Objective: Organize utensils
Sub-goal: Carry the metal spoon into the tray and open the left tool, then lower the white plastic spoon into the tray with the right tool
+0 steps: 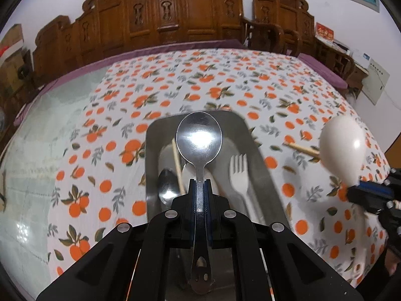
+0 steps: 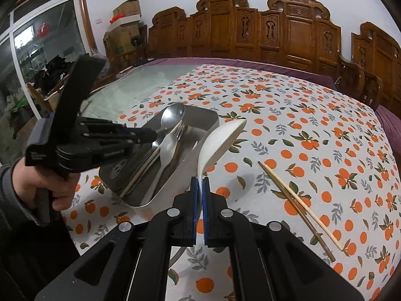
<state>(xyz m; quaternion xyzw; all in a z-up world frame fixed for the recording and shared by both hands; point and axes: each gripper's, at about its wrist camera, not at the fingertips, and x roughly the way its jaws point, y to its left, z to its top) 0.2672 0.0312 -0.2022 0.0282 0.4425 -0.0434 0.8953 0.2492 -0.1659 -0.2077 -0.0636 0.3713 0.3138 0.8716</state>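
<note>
At the left, a hand (image 2: 47, 188) holds the left gripper (image 2: 153, 133) over the metal tray (image 2: 200, 115), its jaws clamped on the handle of a metal spoon (image 1: 199, 138). The tray holds another spoon, a white fork (image 1: 239, 173), what looks like a white spoon, and chopsticks. Just right of the tray, the right gripper (image 2: 199, 183) pinches the white ladle (image 2: 220, 143) above the orange-patterned tablecloth (image 2: 300, 115). Farther right, two chopsticks (image 2: 298, 205) lie on the cloth.

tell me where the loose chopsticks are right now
In the right wrist view the chopsticks lie on the orange-print tablecloth, right of the metal tray.
</note>
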